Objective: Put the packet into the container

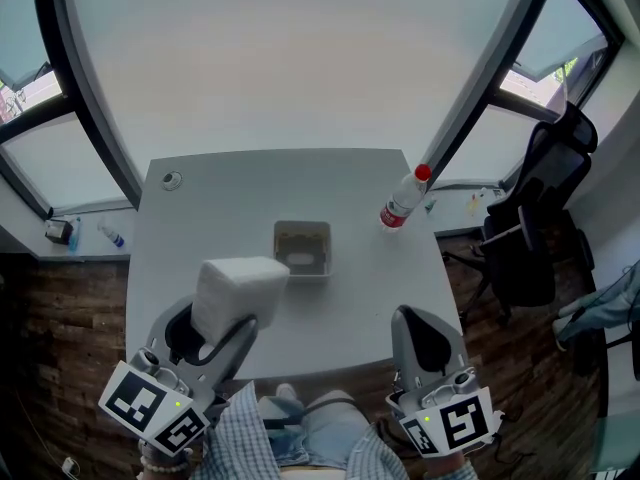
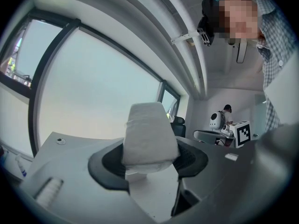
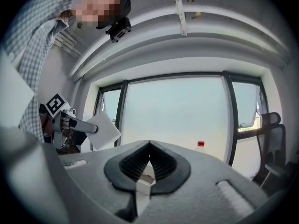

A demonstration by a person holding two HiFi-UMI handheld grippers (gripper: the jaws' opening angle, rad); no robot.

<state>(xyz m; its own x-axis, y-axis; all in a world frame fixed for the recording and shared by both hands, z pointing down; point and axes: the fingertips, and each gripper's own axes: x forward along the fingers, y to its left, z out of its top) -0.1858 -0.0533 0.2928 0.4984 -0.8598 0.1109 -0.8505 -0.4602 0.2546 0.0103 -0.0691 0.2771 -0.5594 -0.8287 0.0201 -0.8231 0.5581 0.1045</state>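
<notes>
My left gripper (image 1: 212, 330) is shut on a white packet (image 1: 238, 290) and holds it above the near left part of the white table (image 1: 350, 298). In the left gripper view the packet (image 2: 149, 136) stands upright between the dark pads of that gripper (image 2: 149, 158). A small open grey container (image 1: 302, 248) sits on the middle of the table, just beyond and right of the packet. My right gripper (image 1: 418, 330) hovers at the table's near right edge, shut and holding nothing. The right gripper view shows its own jaws (image 3: 149, 148) meeting, and the left gripper (image 3: 74, 124) with the packet (image 3: 103, 130) off to the left.
A clear bottle with a red cap (image 1: 403, 203) lies at the table's far right edge. A small round fitting (image 1: 172, 179) sits at the far left corner. A black office chair (image 1: 540, 228) stands to the right, and dark window frames run behind the table.
</notes>
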